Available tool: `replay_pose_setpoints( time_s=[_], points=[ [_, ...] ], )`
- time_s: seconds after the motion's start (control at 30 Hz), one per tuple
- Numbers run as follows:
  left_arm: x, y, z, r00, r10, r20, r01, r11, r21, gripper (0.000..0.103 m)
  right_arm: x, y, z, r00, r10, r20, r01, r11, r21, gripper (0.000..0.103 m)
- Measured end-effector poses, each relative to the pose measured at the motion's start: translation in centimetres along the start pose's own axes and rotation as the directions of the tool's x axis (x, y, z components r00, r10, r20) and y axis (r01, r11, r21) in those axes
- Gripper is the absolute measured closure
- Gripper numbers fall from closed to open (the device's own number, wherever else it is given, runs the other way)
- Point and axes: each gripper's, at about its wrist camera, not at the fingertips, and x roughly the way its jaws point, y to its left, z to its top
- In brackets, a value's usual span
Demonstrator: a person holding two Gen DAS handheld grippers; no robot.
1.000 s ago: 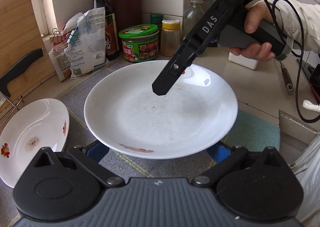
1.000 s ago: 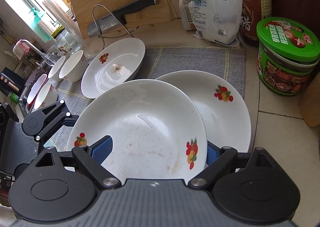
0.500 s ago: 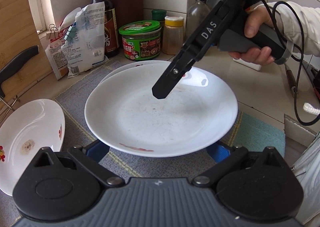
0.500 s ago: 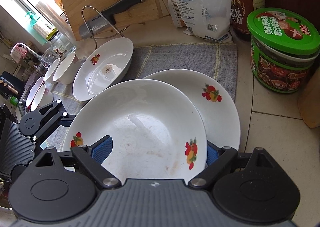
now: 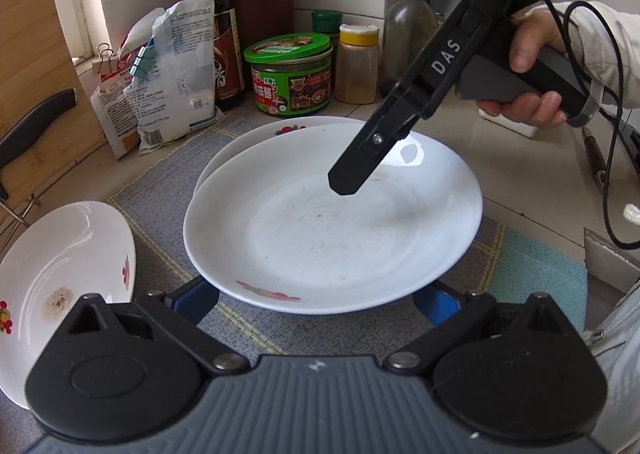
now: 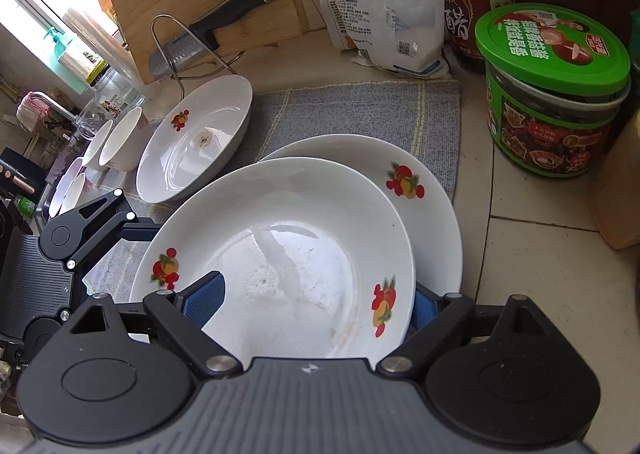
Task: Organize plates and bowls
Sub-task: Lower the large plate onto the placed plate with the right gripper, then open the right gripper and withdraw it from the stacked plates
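A: What crowds the bench [image 6: 560,294]?

B: A green-lidded jar [image 6: 554,94], a clipped bag [image 5: 176,70] and a dark bottle [image 5: 214,22] behind the grey mat [image 6: 360,114]; a soiled dish [image 6: 196,138] leans by the knife rack.

A: And the plate?

B: The top plate [image 5: 332,222] overlaps a second plate [image 6: 424,190]. Both tongs straddle it, tilted down: left tongs [image 5: 320,300] with its near rim between the blue pads, right tongs [image 6: 316,302] likewise. Whether either pinches, I cannot tell.

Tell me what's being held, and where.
The upper plate, apparently from beneath its near rim by the left gripper; the contact is hidden. The right gripper straddles its rim, open.
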Motion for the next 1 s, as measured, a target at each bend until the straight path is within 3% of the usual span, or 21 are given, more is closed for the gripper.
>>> replay_pose_setpoints(
  time_s=[1.0],
  points=[
    [0.4, -0.1, 0.0, 1.0, 0.03, 0.01, -0.03, 0.997, 0.067, 0.002, -1.7, 0.5, -1.0, 0.999, -0.033, 0.025, 0.033, 0.999, 0.016, 0.005]
  ],
)
